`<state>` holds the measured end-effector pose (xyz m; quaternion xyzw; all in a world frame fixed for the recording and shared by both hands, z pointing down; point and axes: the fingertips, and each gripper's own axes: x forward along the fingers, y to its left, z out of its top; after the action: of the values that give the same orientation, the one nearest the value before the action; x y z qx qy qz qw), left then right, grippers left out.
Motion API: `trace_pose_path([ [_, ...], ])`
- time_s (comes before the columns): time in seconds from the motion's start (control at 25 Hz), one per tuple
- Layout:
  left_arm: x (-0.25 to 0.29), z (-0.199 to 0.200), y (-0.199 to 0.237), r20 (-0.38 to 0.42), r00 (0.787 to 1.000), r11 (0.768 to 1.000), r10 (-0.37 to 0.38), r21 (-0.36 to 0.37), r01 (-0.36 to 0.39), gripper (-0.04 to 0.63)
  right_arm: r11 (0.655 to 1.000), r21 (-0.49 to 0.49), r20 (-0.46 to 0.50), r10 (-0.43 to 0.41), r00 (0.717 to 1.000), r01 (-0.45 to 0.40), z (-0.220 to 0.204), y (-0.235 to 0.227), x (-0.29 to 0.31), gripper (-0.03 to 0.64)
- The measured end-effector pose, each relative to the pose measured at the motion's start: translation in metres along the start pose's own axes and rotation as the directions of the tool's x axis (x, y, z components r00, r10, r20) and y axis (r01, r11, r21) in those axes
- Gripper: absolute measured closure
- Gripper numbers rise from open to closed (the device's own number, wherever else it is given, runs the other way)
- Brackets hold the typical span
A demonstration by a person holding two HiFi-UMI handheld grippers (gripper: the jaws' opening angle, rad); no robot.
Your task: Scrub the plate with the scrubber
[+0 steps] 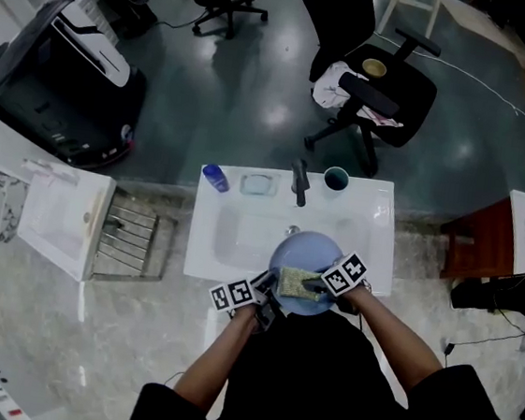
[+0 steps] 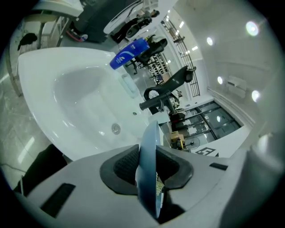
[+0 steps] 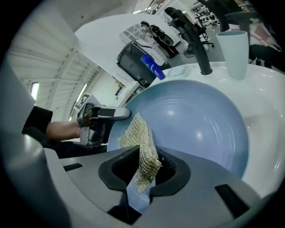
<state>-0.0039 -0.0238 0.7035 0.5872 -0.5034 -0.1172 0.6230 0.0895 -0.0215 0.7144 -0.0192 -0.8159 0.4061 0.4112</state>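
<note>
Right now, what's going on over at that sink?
A person stands at a white sink with a gripper in each hand. The left gripper is clamped on the rim of a blue plate, holding it over the sink's front. The right gripper pinches a mesh scrubber against the plate's near edge. A black faucet, a cup and a blue bottle sit along the back ledge.

The person wears a loose black top (image 1: 317,389) with sleeves ending near the elbows. The left gripper (image 1: 265,297) and right gripper (image 1: 315,284) have pale grey moulded plastic bodies, black ribbed pads (image 2: 122,165) and black rectangular slots, and each carries a white cube with black square markers (image 1: 232,295)
</note>
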Motion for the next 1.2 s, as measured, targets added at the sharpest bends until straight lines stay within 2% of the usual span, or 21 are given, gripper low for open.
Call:
trace_pose_path([
  [0.08,0.000,0.005,-0.003,0.012,1.000,0.999,-0.003,0.047,0.002,0.508,0.998,-0.056,-0.060,-0.046,0.997,0.043,-0.006,-0.005,0.005,0.546],
  [0.16,0.000,0.009,-0.005,0.008,1.000,0.998,-0.007,0.064,0.006,0.506,0.993,-0.093,-0.099,-0.087,0.991,0.078,-0.013,-0.011,0.009,0.543],
  [0.32,-0.001,0.013,-0.003,-0.014,1.000,0.997,-0.019,0.079,0.020,0.506,0.989,-0.093,-0.143,-0.128,0.981,0.115,-0.024,-0.025,0.008,0.539],
  [0.44,0.001,0.018,-0.002,-0.025,0.999,0.997,-0.021,0.078,0.023,0.505,0.979,-0.114,-0.180,-0.189,0.965,0.170,-0.028,-0.042,0.003,0.538],
  [0.6,0.006,0.020,0.002,-0.065,0.998,0.998,-0.016,0.067,0.020,0.502,0.963,-0.085,-0.192,-0.266,0.945,0.254,-0.030,-0.065,-0.001,0.534],
  [0.72,0.008,0.025,0.002,-0.097,0.995,0.998,-0.026,0.062,0.032,0.500,0.938,-0.061,-0.188,-0.345,0.919,0.340,-0.025,-0.082,-0.008,0.534],
  [0.92,0.018,0.040,0.004,-0.141,0.988,0.998,-0.058,-0.003,0.059,0.494,0.903,0.011,-0.192,-0.421,0.887,0.430,-0.013,-0.106,-0.022,0.532],
  [1.0,0.024,0.047,0.009,-0.159,0.986,0.998,-0.058,-0.019,0.056,0.494,0.903,0.056,-0.177,-0.411,0.894,0.426,-0.008,-0.107,-0.027,0.532],
  [1.12,0.035,0.056,0.020,-0.202,0.979,0.999,-0.035,-0.040,0.028,0.495,0.933,0.080,-0.102,-0.343,0.934,0.351,0.001,-0.090,-0.029,0.535],
  [1.2,0.042,0.061,0.030,-0.251,0.968,0.999,-0.019,-0.036,0.010,0.499,0.946,0.088,-0.038,-0.308,0.951,0.311,0.006,-0.075,-0.031,0.538],
])
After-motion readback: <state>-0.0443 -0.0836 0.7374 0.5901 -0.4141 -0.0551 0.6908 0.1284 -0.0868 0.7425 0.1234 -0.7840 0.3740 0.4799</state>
